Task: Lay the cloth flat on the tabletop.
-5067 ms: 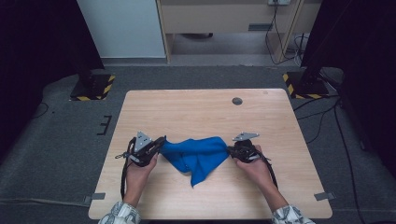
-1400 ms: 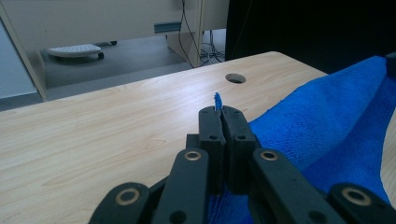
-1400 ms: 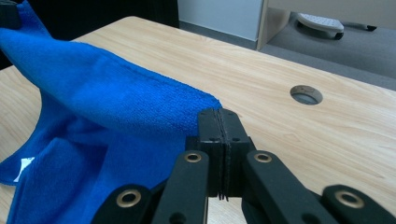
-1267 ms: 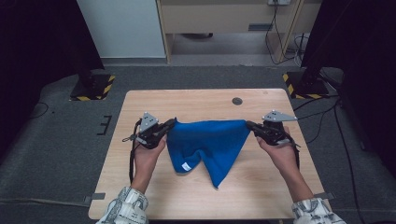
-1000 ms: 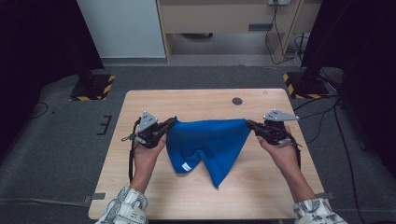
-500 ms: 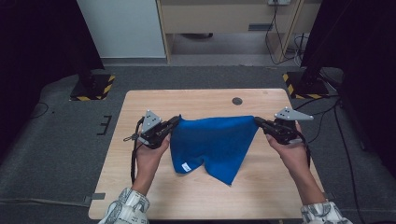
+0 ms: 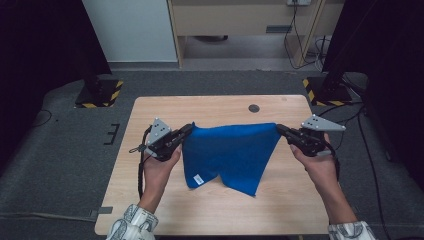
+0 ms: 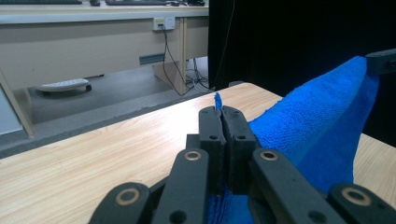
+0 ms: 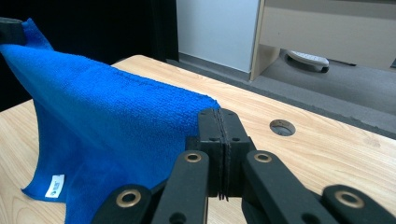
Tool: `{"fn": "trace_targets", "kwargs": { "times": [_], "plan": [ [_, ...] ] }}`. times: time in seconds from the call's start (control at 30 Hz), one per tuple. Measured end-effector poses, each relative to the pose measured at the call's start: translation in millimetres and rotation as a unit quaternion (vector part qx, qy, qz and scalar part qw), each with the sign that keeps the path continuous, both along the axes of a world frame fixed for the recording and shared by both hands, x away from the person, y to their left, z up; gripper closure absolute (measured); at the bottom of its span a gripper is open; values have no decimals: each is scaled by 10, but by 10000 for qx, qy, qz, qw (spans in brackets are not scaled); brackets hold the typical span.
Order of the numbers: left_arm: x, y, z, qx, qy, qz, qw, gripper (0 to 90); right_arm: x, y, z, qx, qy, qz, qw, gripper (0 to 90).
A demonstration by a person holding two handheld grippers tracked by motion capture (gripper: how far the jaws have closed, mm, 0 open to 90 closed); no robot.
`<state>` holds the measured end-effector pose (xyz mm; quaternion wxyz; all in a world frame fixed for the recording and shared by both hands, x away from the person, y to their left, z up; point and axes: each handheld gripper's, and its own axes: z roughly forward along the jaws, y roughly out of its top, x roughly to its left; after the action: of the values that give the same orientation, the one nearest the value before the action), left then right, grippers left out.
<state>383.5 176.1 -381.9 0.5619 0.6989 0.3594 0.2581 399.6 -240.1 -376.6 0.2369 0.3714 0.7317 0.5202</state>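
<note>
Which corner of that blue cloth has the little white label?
The free corner of the blue cloth hanging low on the person's left, with the white label. The two top corners are pinched in the left claw and right claw.

left gripper (image 8: 223, 111) pinching blue cloth (image 8: 317, 116), wooden table (image 8: 93, 154)

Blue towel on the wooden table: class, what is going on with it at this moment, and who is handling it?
A person holds a soft blue terry-cloth towel stretched between two tools above a light wooden table. The left hand-held gripper is shut on one top corner and the right hand-held gripper is shut on the other. The top edge runs taut between them, while the rest hangs unevenly, its lower part lying on the table. A small white label shows near the lower left corner.
</note>
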Motion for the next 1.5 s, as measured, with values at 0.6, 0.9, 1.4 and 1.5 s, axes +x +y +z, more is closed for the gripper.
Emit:
{"fn": "trace_targets", "kwargs": {
  "times": [0.6,0.9,1.4,1.5],
  "plan": [
    [-487,-94,241,106,-102,-294,9995,872,-484,-202,314,167,-451,181,9987,894],
    [-676,-175,296,97,-97,-345,9993,872,-587,-259,430,51,-476,203,9986,894],
    [127,-50,-319,28,534,298,9981,868,263,164,-233,-552,441,124,9974,894],
    [270,-60,-440,-3,618,449,9971,869,391,203,-344,-594,601,33,9964,894]
  ]
}}
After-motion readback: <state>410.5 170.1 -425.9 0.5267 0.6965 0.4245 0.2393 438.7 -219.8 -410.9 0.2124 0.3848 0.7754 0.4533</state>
